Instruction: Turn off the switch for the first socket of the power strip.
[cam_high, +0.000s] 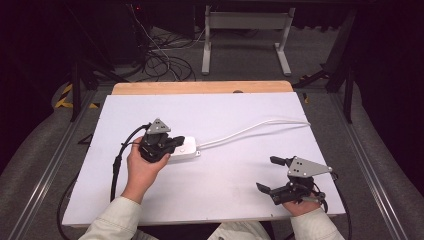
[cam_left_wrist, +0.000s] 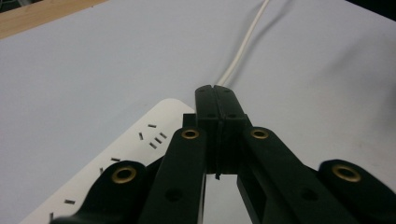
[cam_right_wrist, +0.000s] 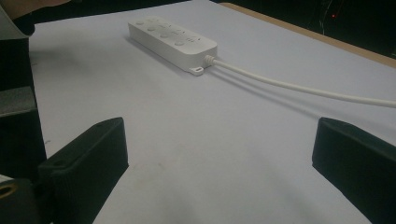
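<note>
A white power strip (cam_high: 189, 148) lies left of the table's middle, and its white cable (cam_high: 250, 129) runs off to the right edge. My left gripper (cam_high: 179, 141) hovers over the strip with its jaws pressed shut and nothing between them. In the left gripper view the shut tips (cam_left_wrist: 217, 95) sit above the strip's cable end, with the socket face (cam_left_wrist: 135, 147) to their left and the cable (cam_left_wrist: 243, 46) ahead. My right gripper (cam_high: 267, 174) rests open near the front right. In the right gripper view the right gripper (cam_right_wrist: 219, 154) faces the strip (cam_right_wrist: 173, 39) and cable (cam_right_wrist: 303, 87) across bare table.
The white table top (cam_high: 225, 185) has a wooden strip (cam_high: 200, 88) along its far edge. Beyond it, on the floor, are a white table frame (cam_high: 245, 35) and tangled cables (cam_high: 160, 62). Grey rails run along both sides of the table.
</note>
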